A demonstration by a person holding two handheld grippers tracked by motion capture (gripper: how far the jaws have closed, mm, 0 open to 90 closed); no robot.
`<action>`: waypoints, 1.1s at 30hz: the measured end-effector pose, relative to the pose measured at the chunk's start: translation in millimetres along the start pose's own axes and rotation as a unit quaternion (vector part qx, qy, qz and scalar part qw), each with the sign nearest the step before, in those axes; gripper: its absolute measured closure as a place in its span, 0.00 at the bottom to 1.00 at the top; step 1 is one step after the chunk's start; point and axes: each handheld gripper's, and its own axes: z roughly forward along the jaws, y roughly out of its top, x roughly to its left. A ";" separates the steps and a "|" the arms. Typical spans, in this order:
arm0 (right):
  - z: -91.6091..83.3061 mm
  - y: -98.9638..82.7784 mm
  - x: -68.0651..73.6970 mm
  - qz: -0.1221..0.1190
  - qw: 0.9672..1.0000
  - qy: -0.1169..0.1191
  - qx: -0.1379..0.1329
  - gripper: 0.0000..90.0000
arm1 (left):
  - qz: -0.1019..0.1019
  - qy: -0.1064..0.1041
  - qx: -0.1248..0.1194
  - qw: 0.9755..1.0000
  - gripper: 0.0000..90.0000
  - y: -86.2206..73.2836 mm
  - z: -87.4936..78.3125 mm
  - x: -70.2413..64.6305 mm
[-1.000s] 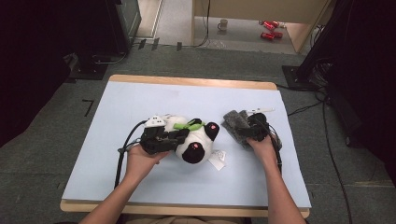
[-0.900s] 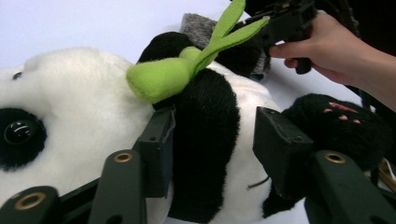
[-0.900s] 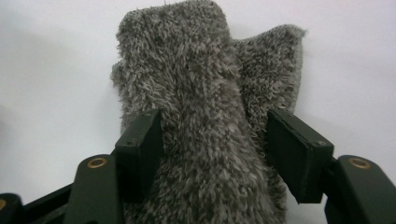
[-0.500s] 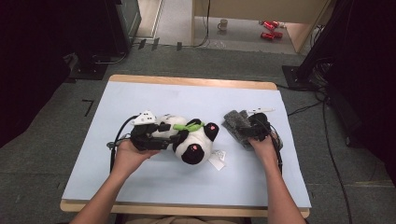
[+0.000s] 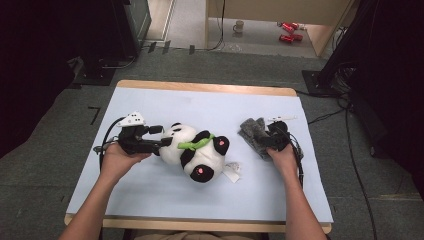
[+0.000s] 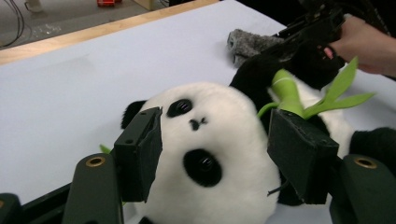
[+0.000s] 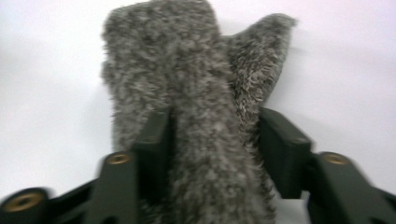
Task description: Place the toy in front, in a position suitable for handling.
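A black-and-white panda plush [image 5: 195, 152] with a green bamboo sprig [image 5: 196, 144] lies on its back mid-table. My left gripper [image 5: 159, 137] sits at its left, pointing at the head. Its jaws have just been opening. In the left gripper view the panda's face [image 6: 205, 140] lies between the open pads [image 6: 140, 154] of the left gripper [image 6: 215, 116]. A grey furry piece [image 5: 252, 132] lies to the panda's right. My right gripper [image 5: 264, 141] has just been closing on it. Its pads [image 7: 280, 149] press the grey fur [image 7: 205, 93] from both sides at the right gripper [image 7: 212, 114].
A white tag [image 5: 231, 170] lies by the panda's lower side. The pale blue tabletop [image 5: 200, 105] has a wooden rim [image 5: 200, 87] at the far edge. Cables [image 5: 350, 150] run on the floor at right, red cans [image 5: 289, 31] and a mug [image 5: 240, 25] beyond.
My left gripper has drawn back to the left off the panda's body, and its jaws stand wider. The panda shifted slightly left. The right hand has stayed on the grey piece.
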 end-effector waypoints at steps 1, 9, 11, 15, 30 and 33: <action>-0.1 0.0 0.9 -0.001 1.000 0.004 0.001 0.63 | 0.002 -0.002 0.002 1.000 0.39 -1.7 -0.1 2.9; -2.9 2.1 3.2 0.032 0.999 0.017 0.022 0.77 | -0.022 -0.014 0.007 1.000 0.38 -27.4 -0.4 16.7; -3.9 3.2 4.0 0.038 0.999 0.015 0.027 0.78 | -0.019 -0.009 0.014 1.000 0.37 -32.6 3.2 15.5; -6.7 4.6 3.3 0.042 0.999 0.014 0.031 0.79 | -0.011 -0.018 0.016 1.000 0.32 -34.2 12.2 8.5; -31.6 23.0 18.0 0.041 0.997 0.062 0.001 0.80 | 0.010 0.022 -0.009 1.000 0.29 -47.9 39.4 -7.0; -33.4 25.7 24.1 0.033 0.997 0.065 -0.005 0.80 | 0.007 0.029 0.007 1.000 0.39 -44.1 39.9 -9.4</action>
